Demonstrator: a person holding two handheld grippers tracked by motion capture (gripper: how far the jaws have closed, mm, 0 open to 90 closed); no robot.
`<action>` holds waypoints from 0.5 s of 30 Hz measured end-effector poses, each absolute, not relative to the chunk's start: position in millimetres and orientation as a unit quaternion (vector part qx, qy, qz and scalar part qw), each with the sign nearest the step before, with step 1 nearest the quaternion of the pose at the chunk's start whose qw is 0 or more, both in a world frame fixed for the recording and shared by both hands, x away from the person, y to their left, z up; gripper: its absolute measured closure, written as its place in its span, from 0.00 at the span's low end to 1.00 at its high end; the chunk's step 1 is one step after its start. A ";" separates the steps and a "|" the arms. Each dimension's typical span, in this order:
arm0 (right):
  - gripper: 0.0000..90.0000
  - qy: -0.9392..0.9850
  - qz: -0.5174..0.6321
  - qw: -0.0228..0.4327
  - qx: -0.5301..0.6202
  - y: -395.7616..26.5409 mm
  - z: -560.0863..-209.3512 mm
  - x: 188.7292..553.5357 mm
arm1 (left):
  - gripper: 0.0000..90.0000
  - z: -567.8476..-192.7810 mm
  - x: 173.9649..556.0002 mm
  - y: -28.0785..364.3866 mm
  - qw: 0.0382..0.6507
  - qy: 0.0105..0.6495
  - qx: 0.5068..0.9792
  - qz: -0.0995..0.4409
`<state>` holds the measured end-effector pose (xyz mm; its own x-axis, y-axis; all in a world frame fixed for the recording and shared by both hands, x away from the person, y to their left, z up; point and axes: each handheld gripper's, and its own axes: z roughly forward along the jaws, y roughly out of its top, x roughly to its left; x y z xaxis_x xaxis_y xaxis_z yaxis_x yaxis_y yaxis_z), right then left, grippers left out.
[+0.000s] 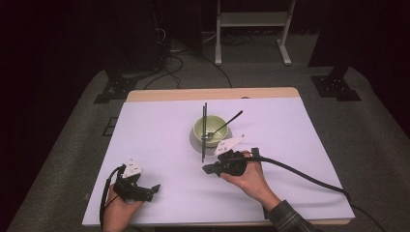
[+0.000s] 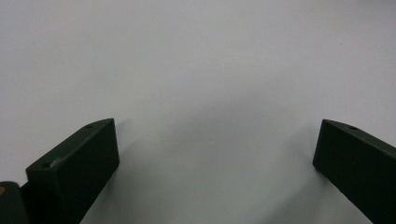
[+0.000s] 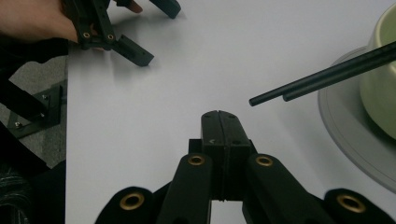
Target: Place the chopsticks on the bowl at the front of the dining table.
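A pale green bowl (image 1: 212, 125) stands on a grey plate (image 1: 195, 142) at the middle of the white table. Two dark chopsticks (image 1: 204, 133) lie across the bowl, their ends jutting past the plate toward me. A dark spoon (image 1: 227, 123) leans in the bowl with its handle to the right. My right gripper (image 1: 206, 169) lies just in front of the plate, pointing left, its jaws pressed together with nothing in them. In the right gripper view its tips (image 3: 219, 115) sit a little short of the chopstick (image 3: 322, 74) ends, beside the plate (image 3: 345, 135) and bowl (image 3: 380, 79). My left gripper (image 1: 153, 190) rests at the front left, open and empty.
The white table cover (image 1: 159, 130) spreads wide around the bowl; bare white surface lies between the left gripper's fingers (image 2: 84, 154). The other hand's gripper (image 3: 154, 28) shows far off in the right gripper view. A cable (image 1: 309, 179) trails right from my right hand. Dark stands and a white frame (image 1: 251, 21) are beyond the table.
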<state>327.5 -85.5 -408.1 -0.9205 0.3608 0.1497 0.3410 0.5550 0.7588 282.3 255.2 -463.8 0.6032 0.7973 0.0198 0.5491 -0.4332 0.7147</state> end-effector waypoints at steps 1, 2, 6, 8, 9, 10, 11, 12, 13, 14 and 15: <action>1.00 0.882 0.427 0.010 0.198 -84.3 -408.3 327.7 | 0.00 -463.8 282.3 255.2 0.343 0.407 0.827 0.181; 1.00 0.881 0.430 0.008 0.197 -82.4 -408.4 328.1 | 0.00 -463.9 282.3 255.2 0.344 0.407 0.827 0.181; 1.00 0.880 0.432 0.008 0.199 -76.2 -407.6 332.3 | 0.00 -463.9 282.3 255.2 0.344 0.407 0.827 0.181; 1.00 0.880 0.430 0.016 0.202 -77.6 -408.2 336.1 | 0.00 -463.9 282.3 255.2 0.344 0.407 0.827 0.181; 1.00 0.880 0.430 0.017 0.203 -78.0 -408.1 337.2 | 0.00 -463.9 282.3 255.2 0.344 0.407 0.827 0.181; 1.00 0.879 0.430 0.018 0.205 -78.3 -407.5 338.5 | 0.00 -463.9 282.3 255.2 0.344 0.407 0.827 0.181; 1.00 0.879 0.430 0.018 0.205 -78.3 -407.5 338.5 | 0.00 -463.9 282.3 255.2 0.344 0.407 0.826 0.181; 1.00 0.878 0.432 0.018 0.205 -78.4 -407.1 339.7 | 0.00 -463.9 282.3 255.2 0.344 0.407 0.826 0.181; 1.00 0.878 0.432 0.018 0.207 -78.7 -406.4 340.6 | 0.00 -463.9 282.3 255.2 0.344 0.407 0.826 0.181; 1.00 0.877 0.432 0.020 0.207 -79.2 -406.2 342.3 | 0.00 -463.9 282.3 255.2 0.344 0.407 0.827 0.181; 1.00 0.877 0.431 0.022 0.211 -79.9 -406.3 344.2 | 0.00 -464.0 282.4 255.2 0.344 0.407 0.827 0.181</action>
